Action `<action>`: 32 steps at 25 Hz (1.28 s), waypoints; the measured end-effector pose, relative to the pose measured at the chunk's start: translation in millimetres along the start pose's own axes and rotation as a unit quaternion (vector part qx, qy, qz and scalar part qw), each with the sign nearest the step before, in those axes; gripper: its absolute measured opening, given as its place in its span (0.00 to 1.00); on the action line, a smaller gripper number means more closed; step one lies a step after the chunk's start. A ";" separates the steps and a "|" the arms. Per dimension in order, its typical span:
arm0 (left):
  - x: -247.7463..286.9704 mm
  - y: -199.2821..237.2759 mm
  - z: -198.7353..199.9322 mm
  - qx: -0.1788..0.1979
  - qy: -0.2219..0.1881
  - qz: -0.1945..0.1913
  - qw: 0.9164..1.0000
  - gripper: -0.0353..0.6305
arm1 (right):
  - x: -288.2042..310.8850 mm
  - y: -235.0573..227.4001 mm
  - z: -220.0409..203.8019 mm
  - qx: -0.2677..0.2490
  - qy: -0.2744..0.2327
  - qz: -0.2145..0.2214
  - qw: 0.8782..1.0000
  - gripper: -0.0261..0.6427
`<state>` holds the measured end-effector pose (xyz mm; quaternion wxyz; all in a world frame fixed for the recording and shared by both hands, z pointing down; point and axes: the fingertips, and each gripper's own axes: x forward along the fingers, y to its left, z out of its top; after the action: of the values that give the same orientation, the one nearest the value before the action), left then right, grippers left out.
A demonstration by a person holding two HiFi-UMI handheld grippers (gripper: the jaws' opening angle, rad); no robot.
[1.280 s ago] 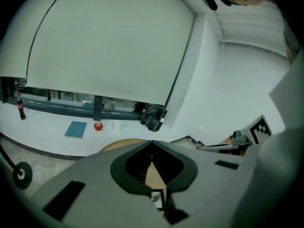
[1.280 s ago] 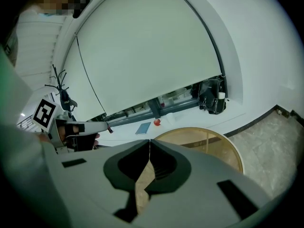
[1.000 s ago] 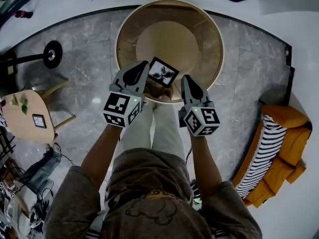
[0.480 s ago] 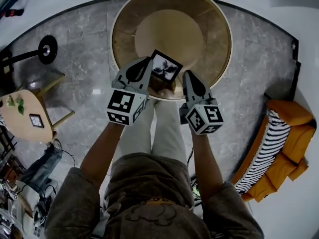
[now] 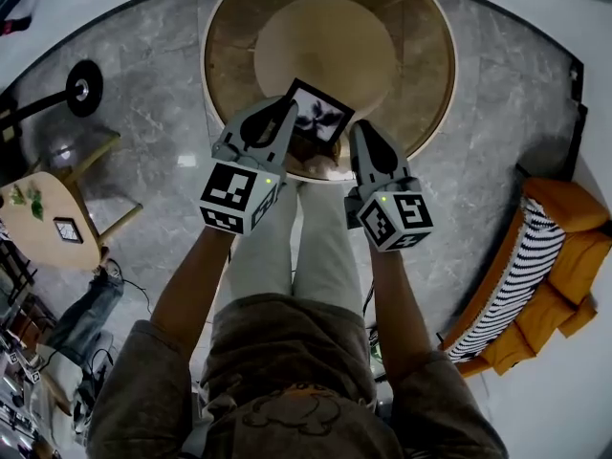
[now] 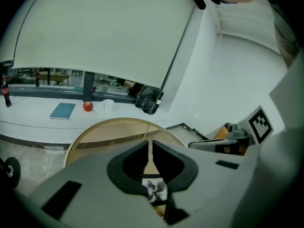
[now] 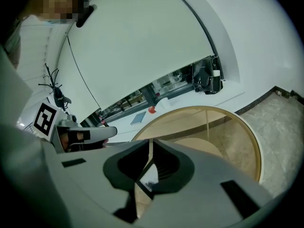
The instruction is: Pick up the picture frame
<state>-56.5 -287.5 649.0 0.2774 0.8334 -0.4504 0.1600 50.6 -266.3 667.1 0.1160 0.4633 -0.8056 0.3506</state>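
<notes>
The picture frame (image 5: pixel 320 118), black-rimmed with a dark flower print, stands tilted near the near edge of the round wooden table (image 5: pixel 448 65), on a brown support. My left gripper (image 5: pixel 285 111) is at its left edge and my right gripper (image 5: pixel 360 130) at its lower right corner. Both are shut, and I see nothing pinched between the tips. In the left gripper view the frame (image 6: pixel 156 192) shows through the gap behind the closed tips (image 6: pixel 150 145). In the right gripper view a corner of the frame (image 7: pixel 148 177) shows the same way below the tips (image 7: pixel 151 144).
An orange sofa with a striped cushion (image 5: pixel 564 266) stands at the right. At the left are a small wooden side table (image 5: pixel 48 223) and a round black stand base (image 5: pixel 81 89). Beyond the table, a white ledge carries a black bag (image 6: pixel 148 99), a blue book (image 6: pixel 62 110) and a red apple (image 6: pixel 88 106).
Both grippers have sunk toward the table and now sit closer around the frame. Their jaws stay shut. The frame keeps its place on the table.
</notes>
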 end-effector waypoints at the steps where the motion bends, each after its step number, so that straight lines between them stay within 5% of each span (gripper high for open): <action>1: 2.1 0.6 -2.0 -0.002 0.000 -0.002 1.000 0.08 | 1.4 -0.2 -2.7 0.003 0.003 0.004 1.000 0.08; 4: 9.0 2.3 -7.8 -0.011 -0.004 -0.003 1.000 0.24 | 5.4 0.5 -12.2 0.013 0.015 0.019 1.000 0.29; 8: 13.8 3.0 -14.1 -0.011 -0.006 0.006 1.000 0.39 | 5.4 -0.4 -22.0 0.006 0.027 0.021 0.999 0.33; 32: 43.6 31.0 -96.4 -0.030 0.079 0.028 0.996 0.36 | 36.8 -45.4 -103.5 0.051 0.106 -0.042 0.992 0.33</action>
<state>-60.5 -271.5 758.0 0.3323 0.7965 -0.4548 0.2198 53.9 -236.0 781.9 0.1918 0.4624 -0.7494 0.4334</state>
